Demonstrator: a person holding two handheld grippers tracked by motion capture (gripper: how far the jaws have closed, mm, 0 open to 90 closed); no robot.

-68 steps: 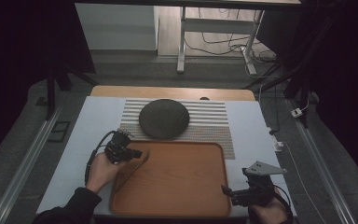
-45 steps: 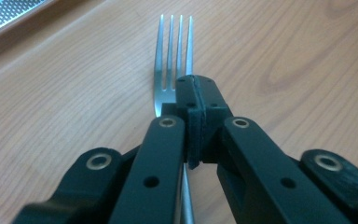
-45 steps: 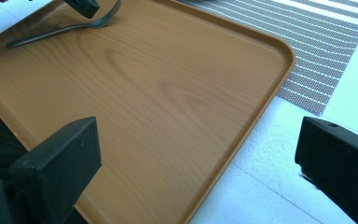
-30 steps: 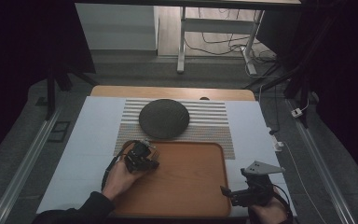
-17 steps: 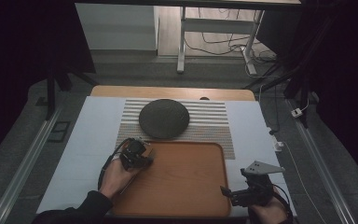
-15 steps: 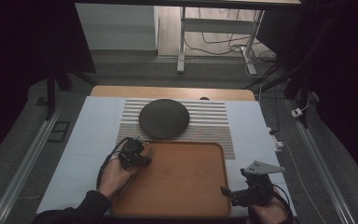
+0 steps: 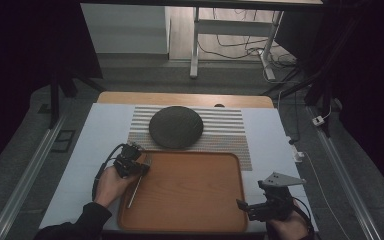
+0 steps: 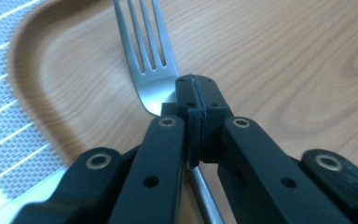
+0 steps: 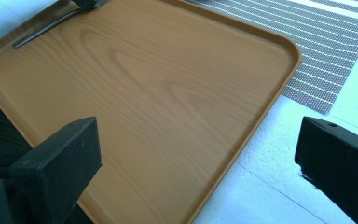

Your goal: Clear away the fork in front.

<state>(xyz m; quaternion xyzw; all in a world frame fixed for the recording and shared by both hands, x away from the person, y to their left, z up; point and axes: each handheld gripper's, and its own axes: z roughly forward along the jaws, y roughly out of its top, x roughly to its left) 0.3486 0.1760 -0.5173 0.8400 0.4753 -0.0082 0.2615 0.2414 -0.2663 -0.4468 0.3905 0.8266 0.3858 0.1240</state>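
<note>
Here, left gripper (image 8: 196, 100) clenched on unbranded fork (image 8: 144, 60) over tray (image 7: 190, 190); right gripper (image 9: 196, 154) released

Dim high view, dark surroundings (bright gripper views), blurred near jaws

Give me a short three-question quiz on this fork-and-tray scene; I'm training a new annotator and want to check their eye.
1. True or false: the left gripper is shut on the fork.
2. Where do the fork's tines lie? A) on the dark round plate B) over the wooden tray C) on the striped mat
3. How do the right gripper's jaws stand?

Key: 1 true. 2 B. 3 Wide apart, holding nothing, by the tray's near right corner.
</note>
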